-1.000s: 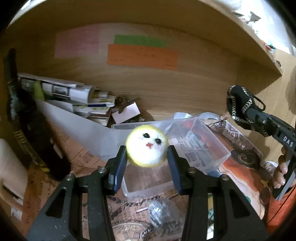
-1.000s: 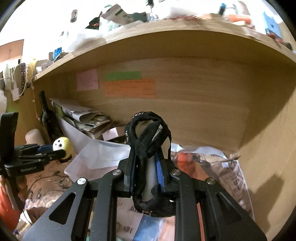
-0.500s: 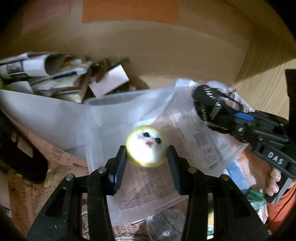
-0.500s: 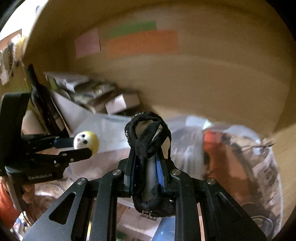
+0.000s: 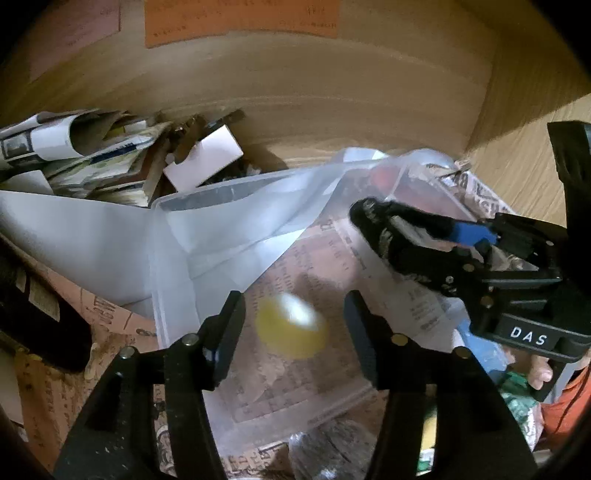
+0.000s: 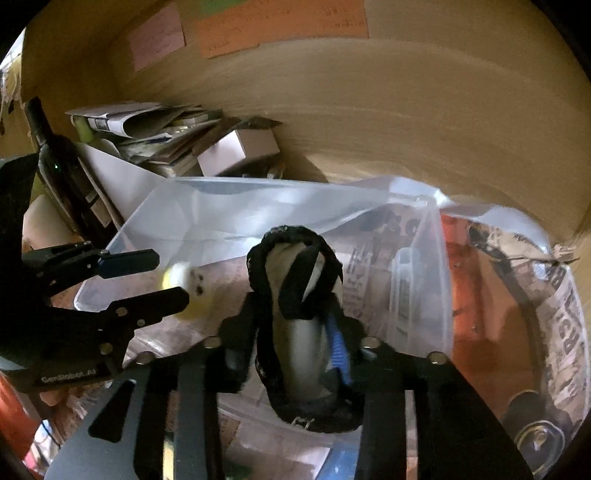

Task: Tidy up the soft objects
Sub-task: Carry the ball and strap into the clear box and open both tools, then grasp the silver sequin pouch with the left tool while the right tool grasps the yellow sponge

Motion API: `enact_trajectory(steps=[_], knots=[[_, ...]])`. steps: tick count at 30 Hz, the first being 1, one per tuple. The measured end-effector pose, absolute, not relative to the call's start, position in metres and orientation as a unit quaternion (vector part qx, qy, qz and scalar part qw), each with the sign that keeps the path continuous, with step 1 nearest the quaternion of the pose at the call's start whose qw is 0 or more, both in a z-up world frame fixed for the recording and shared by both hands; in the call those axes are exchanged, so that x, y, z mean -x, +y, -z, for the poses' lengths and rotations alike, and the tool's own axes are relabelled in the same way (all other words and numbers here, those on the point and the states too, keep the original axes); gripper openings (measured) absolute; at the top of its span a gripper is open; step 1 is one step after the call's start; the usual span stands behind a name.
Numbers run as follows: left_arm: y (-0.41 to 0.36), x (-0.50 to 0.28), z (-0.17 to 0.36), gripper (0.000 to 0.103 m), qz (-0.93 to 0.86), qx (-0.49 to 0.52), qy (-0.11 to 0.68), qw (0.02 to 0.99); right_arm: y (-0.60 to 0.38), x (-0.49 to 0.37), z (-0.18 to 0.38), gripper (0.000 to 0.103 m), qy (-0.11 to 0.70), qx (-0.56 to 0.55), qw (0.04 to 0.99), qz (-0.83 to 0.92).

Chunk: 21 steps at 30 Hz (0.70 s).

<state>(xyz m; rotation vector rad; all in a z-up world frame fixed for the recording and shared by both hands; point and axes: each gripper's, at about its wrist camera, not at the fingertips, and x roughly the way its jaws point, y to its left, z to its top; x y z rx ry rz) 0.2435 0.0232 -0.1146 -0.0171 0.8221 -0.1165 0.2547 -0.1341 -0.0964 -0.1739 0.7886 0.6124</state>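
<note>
The left claw [image 5: 293,321] is spread wide above a clear plastic bin [image 5: 162,295], and the yellow ball [image 5: 291,328] sits blurred in the gap between its fingers, touching neither; whether it rests on the bin floor or hangs in air cannot be told. In the right wrist view the same ball [image 6: 188,291] shows its white face with dark dots, just beyond the left claw [image 6: 162,280] tips and inside the near-left corner of the bin [image 6: 122,236]. The right claw [image 6: 295,332] is pinching a black mesh pouch [image 6: 295,266] with a pale core, which stands upright between the fingers over the middle of the bin; from the left camera this pouch [image 5: 384,229] and the right claw [image 5: 436,240] reach in from the right, near the ball but apart from it. The bin floor shows newsprint through the plastic, with open room ahead of both claws up to the back rim. A white sheet [image 5: 74,236] drapes over the bin's left rim. Behind it a stack of papers [image 5: 81,147] and a small white box [image 5: 207,158] crowd the rear, against the wooden back wall [image 5: 332,85] carrying an orange note [image 5: 240,16]. A dark bottle [image 6: 55,155] stands at far left.
</note>
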Motion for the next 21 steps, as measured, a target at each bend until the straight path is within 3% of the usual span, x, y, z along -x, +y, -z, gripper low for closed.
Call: enact_trajectory(steps=[2,4,7,9,13,18,21], knots=[[0.024,-0.238,0.108,0.057,0.057,0.011,0.392,0.918,-0.135,-0.25,0.09,0.053,0.36,0.093,0.884,-0.283],[0.025,-0.228,0.099,0.07,0.055,0.012,0.377,0.924,-0.137,-0.243,0.081,0.06,0.341,0.097,0.893,-0.278],[0.025,-0.213,0.085,0.081,0.052,0.01,0.352,0.934,-0.143,-0.229,0.067,0.074,0.31,0.098,0.906,-0.271],[0.025,-0.204,0.076,0.083,0.048,0.008,0.338,0.94,-0.147,-0.218,0.057,0.083,0.291,0.094,0.912,-0.274],[0.025,-0.184,0.066,0.099,0.04,0.006,0.317,0.947,-0.151,-0.199,0.043,0.086,0.271,0.089,0.915,-0.284],[0.028,-0.163,0.066,0.102,0.036,0.006,0.309,0.95,-0.157,-0.174,0.037,0.098,0.253,0.085,0.919,-0.292],[0.028,-0.16,0.076,0.102,0.036,0.009,0.324,0.945,-0.158,-0.164,0.041,0.098,0.256,0.085,0.915,-0.301]])
